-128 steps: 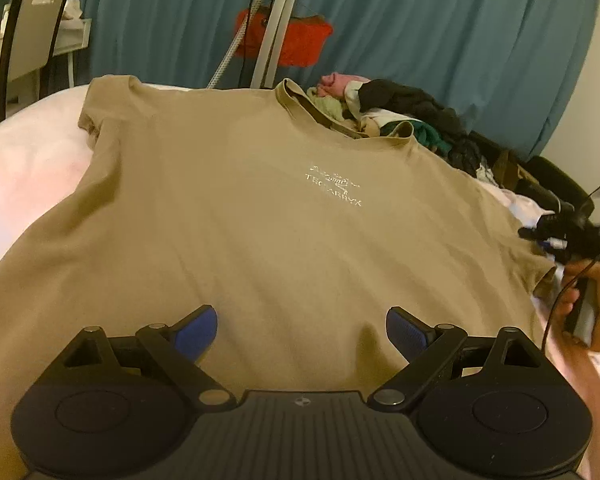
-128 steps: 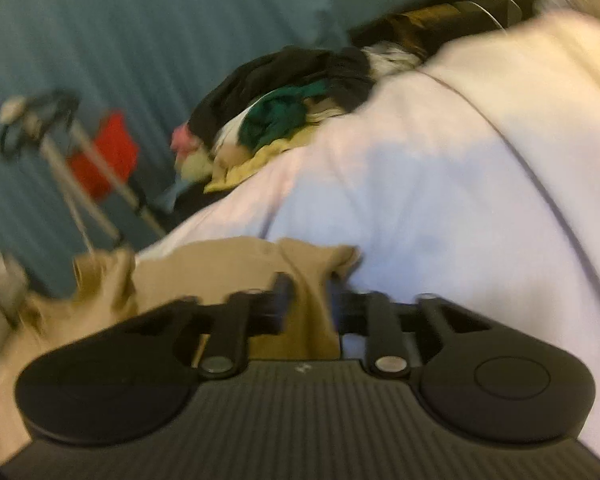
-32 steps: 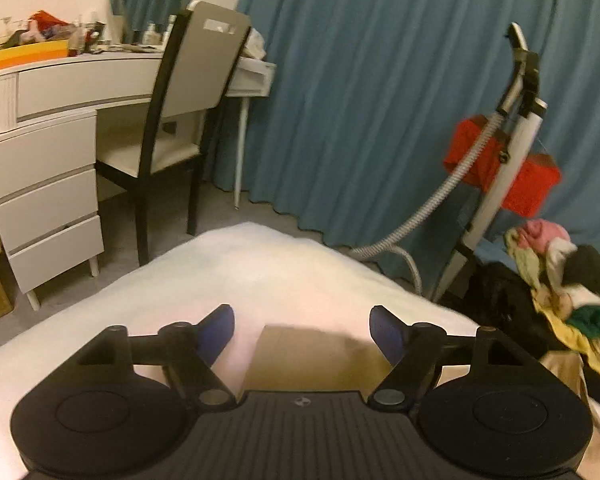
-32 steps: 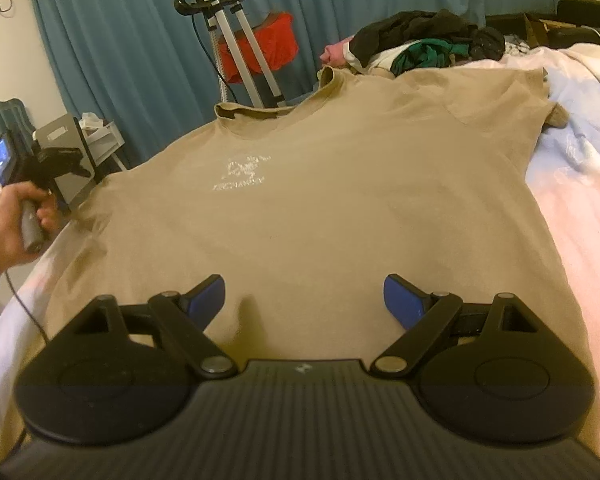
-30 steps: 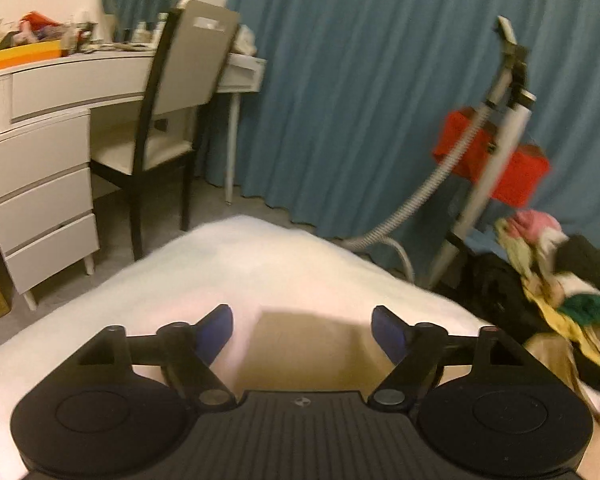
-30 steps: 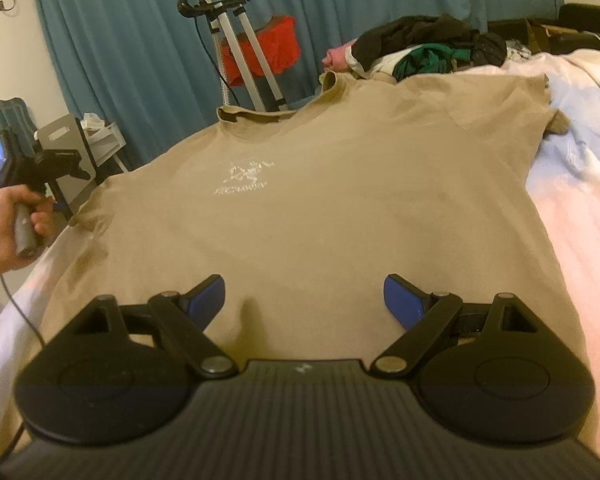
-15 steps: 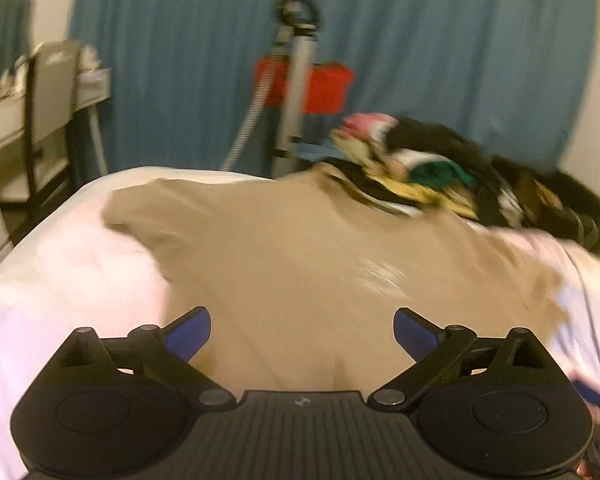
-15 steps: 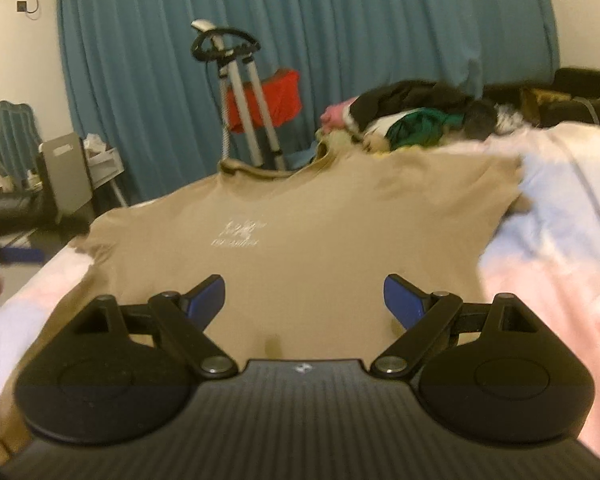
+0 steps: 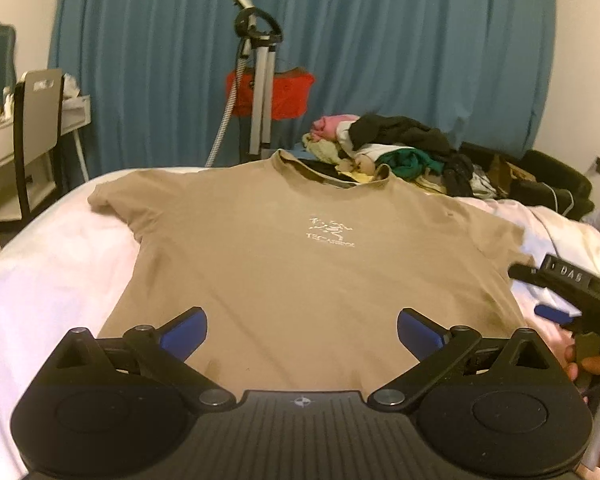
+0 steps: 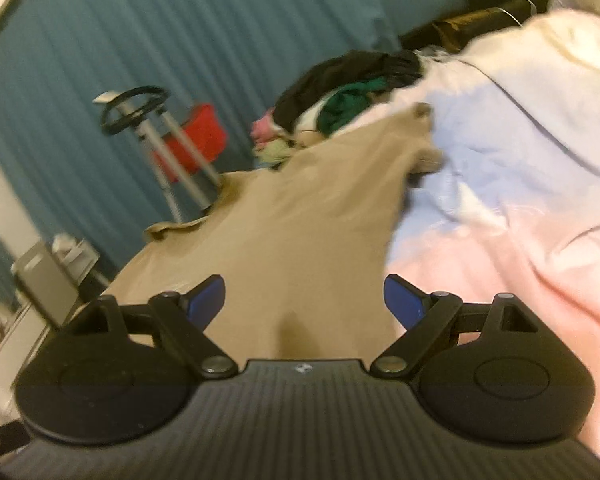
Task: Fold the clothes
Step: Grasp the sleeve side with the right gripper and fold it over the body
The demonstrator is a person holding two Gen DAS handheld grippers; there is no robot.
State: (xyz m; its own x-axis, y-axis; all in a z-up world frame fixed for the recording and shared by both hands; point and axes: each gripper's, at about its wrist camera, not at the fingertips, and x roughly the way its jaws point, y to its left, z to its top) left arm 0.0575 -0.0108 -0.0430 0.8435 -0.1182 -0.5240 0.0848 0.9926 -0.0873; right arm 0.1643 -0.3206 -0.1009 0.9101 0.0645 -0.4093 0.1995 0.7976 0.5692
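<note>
A tan T-shirt (image 9: 300,264) with a small white chest logo lies flat, front up, on the bed, collar at the far side and both sleeves spread. My left gripper (image 9: 300,330) is open and empty, hovering over the shirt's near hem. My right gripper (image 10: 304,300) is open and empty, tilted over the shirt's right side (image 10: 300,220) near its edge. In the left wrist view the right gripper (image 9: 568,292) shows at the shirt's right edge, held in a hand.
A pile of mixed clothes (image 9: 396,152) lies beyond the collar. A garment steamer with a red base (image 9: 260,80) stands before the blue curtain. A chair and white desk (image 9: 32,128) are at the left. Pale bedding (image 10: 520,180) spreads right of the shirt.
My left gripper has swung from facing the desk and chair back to the shirt's hem. My right gripper has tilted and turned toward the shirt's right sleeve. Both stayed open.
</note>
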